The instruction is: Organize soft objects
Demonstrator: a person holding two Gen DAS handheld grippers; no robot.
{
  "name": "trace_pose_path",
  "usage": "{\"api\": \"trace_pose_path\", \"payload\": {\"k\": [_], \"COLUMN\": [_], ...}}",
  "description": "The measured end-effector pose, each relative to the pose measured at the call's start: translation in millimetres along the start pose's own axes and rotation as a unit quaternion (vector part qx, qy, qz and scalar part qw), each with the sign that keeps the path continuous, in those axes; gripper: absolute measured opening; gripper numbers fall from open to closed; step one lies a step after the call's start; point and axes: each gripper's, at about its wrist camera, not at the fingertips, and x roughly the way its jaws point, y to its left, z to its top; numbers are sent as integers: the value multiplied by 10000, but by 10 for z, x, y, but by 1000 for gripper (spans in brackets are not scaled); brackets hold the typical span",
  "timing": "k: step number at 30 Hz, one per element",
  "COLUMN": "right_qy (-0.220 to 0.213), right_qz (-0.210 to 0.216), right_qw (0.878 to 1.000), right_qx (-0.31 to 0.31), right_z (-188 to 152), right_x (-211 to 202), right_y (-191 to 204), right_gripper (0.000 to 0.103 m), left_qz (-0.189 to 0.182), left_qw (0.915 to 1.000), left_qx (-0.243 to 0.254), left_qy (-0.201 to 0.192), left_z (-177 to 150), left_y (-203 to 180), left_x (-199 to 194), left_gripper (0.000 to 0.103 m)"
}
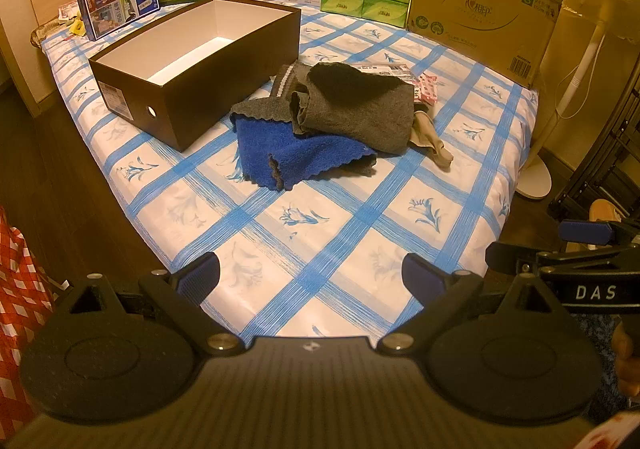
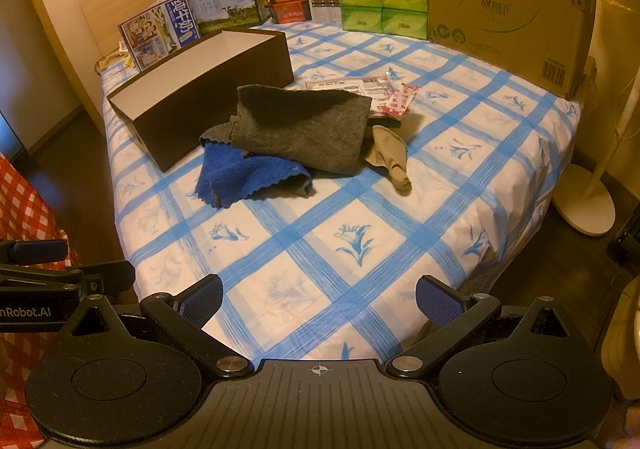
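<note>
Both grippers hang over the near edge of a table covered with a blue-checked cloth [image 1: 320, 233], each with its jaws spread wide and holding nothing: the left gripper [image 1: 312, 277] at six o'clock in its own view, the right gripper [image 2: 319, 299] likewise in its own. The soft things lie in a heap near the middle of the table, toward twelve o'clock from both claws and well apart from them. A blue towel [image 1: 292, 153] lies at the front of the heap, a grey cloth [image 1: 360, 109] is draped partly over it, and a beige sock [image 1: 434, 145] sticks out at the heap's four o'clock side. Just beside the heap, at its ten o'clock, stands an open dark box [image 1: 192, 97] with a white inside. Printed packets [image 2: 376, 93] lie behind the heap at one o'clock.
</note>
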Motion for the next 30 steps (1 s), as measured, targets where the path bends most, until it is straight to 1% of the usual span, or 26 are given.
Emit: {"api": "trace_pose_path", "payload": {"k": [21,22,25,27,30], "right_qy": [30,34,50,68,66], "right_qz": [9,14,30,30,42], "right_qw": [10000,10000,10000,10000,9999], "right_qx": [7,8,21,35,63], "right_z": [31,-11,-30,-15,5], "right_x": [53,117,168,183,199], "right_y": [53,24,-14,-43,-73], "right_gripper": [102,102,102,102,102], "left_qz": [5,8,25,34,73], "left_qw": [10000,10000,10000,10000,10000], "left_qx": [-3,-4,0,-9,4], "left_qy": [23,22,38,50,31], "left_z": [19,16,-3,-27,-26], "left_y": [-4,-1,5,38,49], "left_x": [0,0,42,204,240], "left_gripper": [97,97,97,97,97]}}
